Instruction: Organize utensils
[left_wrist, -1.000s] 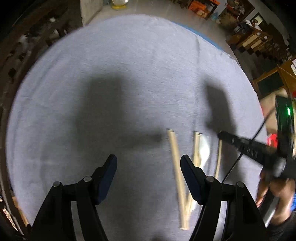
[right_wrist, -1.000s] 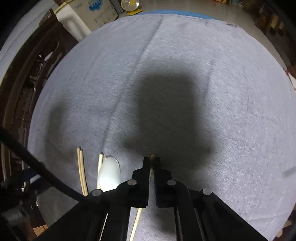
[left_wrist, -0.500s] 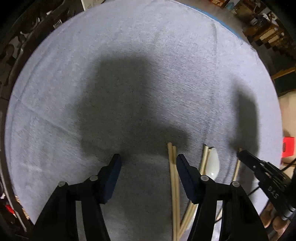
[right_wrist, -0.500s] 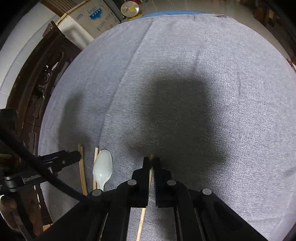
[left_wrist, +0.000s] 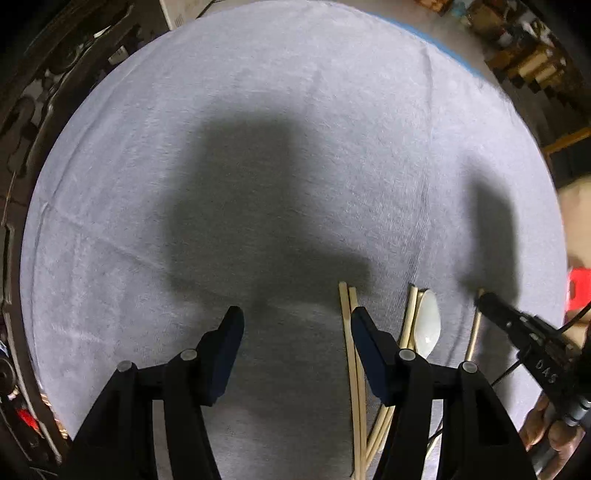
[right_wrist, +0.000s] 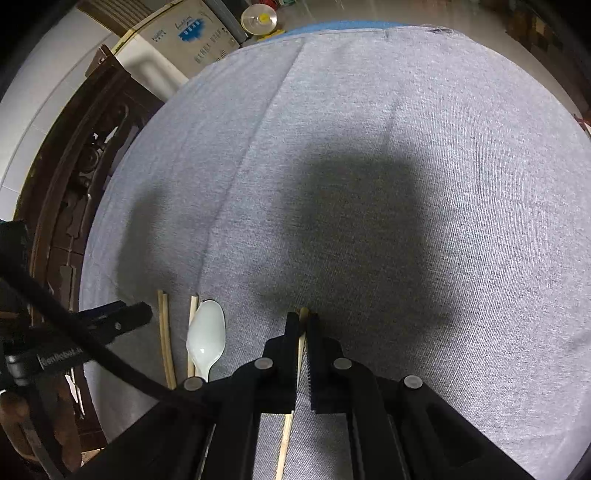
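Lower now sits the left gripper (left_wrist: 295, 325), its jaws parted over bare grey cloth (left_wrist: 258, 184) with nothing between them, narrower than a second ago. Just right of it lies a chopstick pair (left_wrist: 349, 332), then another stick and the white spoon (left_wrist: 428, 326). Only the right wrist view shows the right gripper (right_wrist: 303, 321) clenched on a single chopstick (right_wrist: 286, 443); the left view catches merely its tip and the hand (left_wrist: 546, 432) behind.

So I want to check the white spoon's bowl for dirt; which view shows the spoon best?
The right wrist view: the spoon lies with its whole bowl unobstructed on the cloth. In the left wrist view the spoon sits partly behind the left claw's finger.
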